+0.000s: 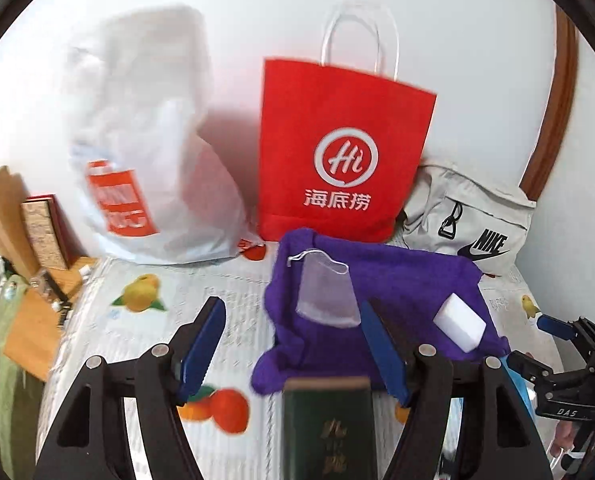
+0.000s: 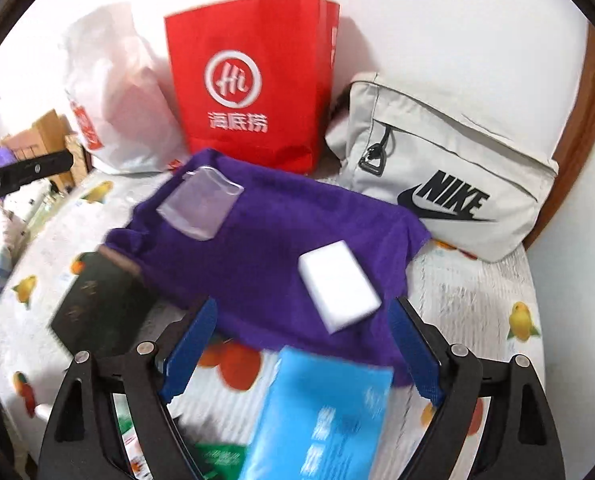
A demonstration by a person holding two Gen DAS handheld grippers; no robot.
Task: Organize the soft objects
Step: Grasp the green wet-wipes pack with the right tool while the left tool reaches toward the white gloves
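The left gripper (image 1: pixel 293 344) stands with its blue jaws apart and nothing pressed between them; the fruit-printed cover (image 1: pixel 145 320) shows through the gap. Just ahead of its right finger lies the purple cloth (image 1: pixel 397 280), spread flat, with a small clear pouch (image 1: pixel 325 292) resting on the cloth's near-left part, right beside that finger's tip. Farther to the right on the same cloth sits a white sponge block (image 1: pixel 459 326), apart from the left gripper's jaws. Directly below the gap, close to the camera, a dark green book (image 1: pixel 325 428) lies flat, its far edge touching or overlapping the cloth's near edge. The right gripper (image 2: pixel 301 344) is likewise open and empty. The cloth (image 2: pixel 265 248) lies ahead of it and reaches in between its fingertips; the sponge (image 2: pixel 339 284) sits on the cloth just ahead of the gap, nearer the right finger, touching neither. A blue packet (image 2: pixel 321 412) lies between the two fingers close to the camera, blurred, its far end over the cloth's near edge; the pads do not close on it. The book (image 2: pixel 105 304) lies left of the left finger, and the pouch (image 2: pixel 199 204) is well ahead to the left. Beyond the cloth stand a white plastic bag (image 1: pixel 145 152), a red paper bag (image 1: pixel 337 152) and a grey Nike bag (image 2: pixel 445 184).
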